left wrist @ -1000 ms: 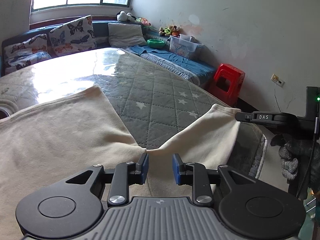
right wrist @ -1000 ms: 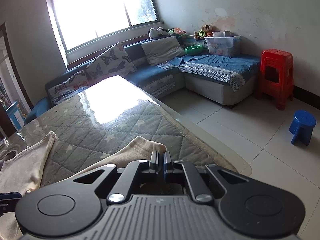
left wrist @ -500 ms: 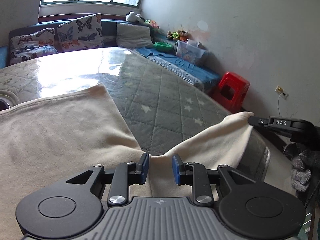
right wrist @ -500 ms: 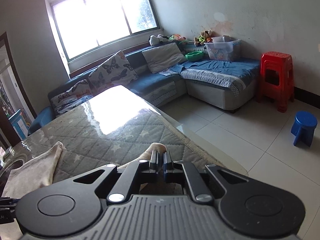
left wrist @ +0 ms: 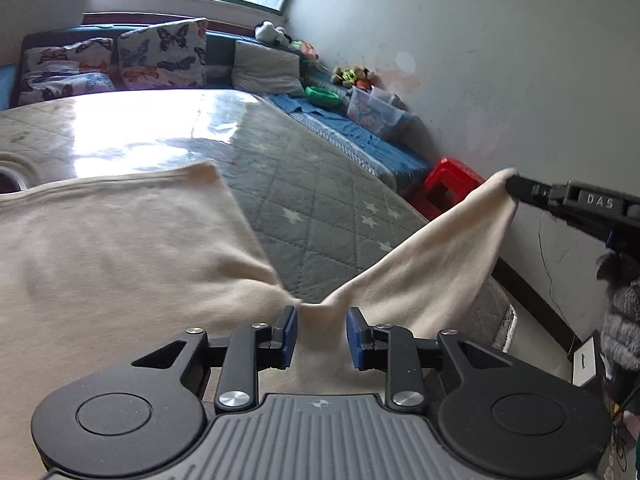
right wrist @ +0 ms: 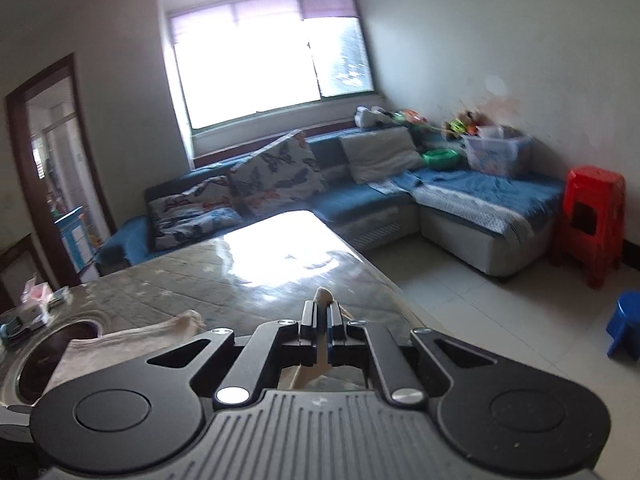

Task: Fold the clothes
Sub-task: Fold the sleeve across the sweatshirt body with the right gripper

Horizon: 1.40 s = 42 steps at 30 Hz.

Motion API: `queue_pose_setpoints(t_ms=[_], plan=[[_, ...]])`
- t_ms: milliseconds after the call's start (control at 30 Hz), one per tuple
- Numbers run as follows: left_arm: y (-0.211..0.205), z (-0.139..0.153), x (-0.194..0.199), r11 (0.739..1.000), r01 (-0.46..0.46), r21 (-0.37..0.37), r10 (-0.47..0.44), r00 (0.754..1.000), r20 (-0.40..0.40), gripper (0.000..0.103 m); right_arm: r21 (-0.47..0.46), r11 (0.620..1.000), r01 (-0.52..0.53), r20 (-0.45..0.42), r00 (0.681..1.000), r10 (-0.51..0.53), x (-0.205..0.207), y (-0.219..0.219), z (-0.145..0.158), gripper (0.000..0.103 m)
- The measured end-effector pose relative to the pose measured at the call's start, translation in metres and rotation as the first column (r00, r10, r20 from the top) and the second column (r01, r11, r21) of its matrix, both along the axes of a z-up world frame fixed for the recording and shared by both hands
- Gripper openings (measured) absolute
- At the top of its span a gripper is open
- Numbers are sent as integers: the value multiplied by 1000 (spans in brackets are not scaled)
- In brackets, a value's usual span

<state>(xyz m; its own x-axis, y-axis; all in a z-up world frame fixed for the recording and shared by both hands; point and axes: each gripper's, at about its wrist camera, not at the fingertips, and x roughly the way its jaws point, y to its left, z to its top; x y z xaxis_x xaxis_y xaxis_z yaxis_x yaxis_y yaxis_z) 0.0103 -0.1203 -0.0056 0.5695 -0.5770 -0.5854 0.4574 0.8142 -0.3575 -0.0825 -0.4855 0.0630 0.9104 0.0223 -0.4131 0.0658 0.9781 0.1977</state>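
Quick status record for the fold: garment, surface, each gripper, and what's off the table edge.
garment: cream garment, mostly spread flat, one part lifted off the surface
surface: grey quilted star-pattern table cover
left gripper: blue pads either side of a bunched fold of the cloth; actual pinch cannot be told
right gripper: jaws shut on the lifted tip, cloth stretched taut up to it
off the edge: red stool, blue stool, blue sofa
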Motion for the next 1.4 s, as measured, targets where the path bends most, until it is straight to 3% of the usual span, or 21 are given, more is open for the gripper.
queue_pose_setpoints(t_ms=[167, 367, 567, 667, 733, 867, 933, 1033, 1167, 1267, 1400], plan=[[65, 9, -22, 992, -128, -1, 128, 991, 30, 29, -104, 976, -192, 48, 979, 198, 5, 63, 36, 4], [131, 10, -56, 961, -276, 29, 274, 960, 63, 29, -186, 888, -420, 26, 901, 432, 11, 145, 45, 4], [168, 2, -80, 932, -361, 37, 359, 932, 52, 30, -207, 731, -650, -118, 758, 641, 19, 242, 15, 4], [174, -3, -87, 926, -375, 36, 374, 927, 39, 30, -192, 668, -719, -187, 695, 694, 20, 269, -6, 4], [175, -4, -89, 928, -372, 31, 371, 928, 41, 30, -174, 613, -770, -236, 637, 734, 15, 283, -23, 4], [172, -1, -86, 934, -357, 31, 355, 934, 52, 30, -140, 575, -806, -280, 590, 758, 10, 286, -36, 9], [169, 0, -86, 941, -337, 31, 335, 940, 57, 30, -133, 578, -805, -279, 590, 758, 8, 276, -34, 12], [159, 2, -83, 949, -311, 48, 308, 949, 67, 32, -138, 606, -784, -274, 618, 737, 7, 252, -26, 15], [142, -3, -76, 958, -271, 90, 266, 962, 69, 34, -164, 678, -717, -290, 692, 661, 10, 214, -26, 17], [133, -9, -67, 958, -257, 127, 252, 966, 54, 36, -179, 755, -631, -327, 762, 559, 16, 178, -36, 22], [121, -14, -61, 957, -230, 178, 225, 973, 52, 34, -142, 820, -554, -365, 800, 477, 18, 143, -50, 23]])
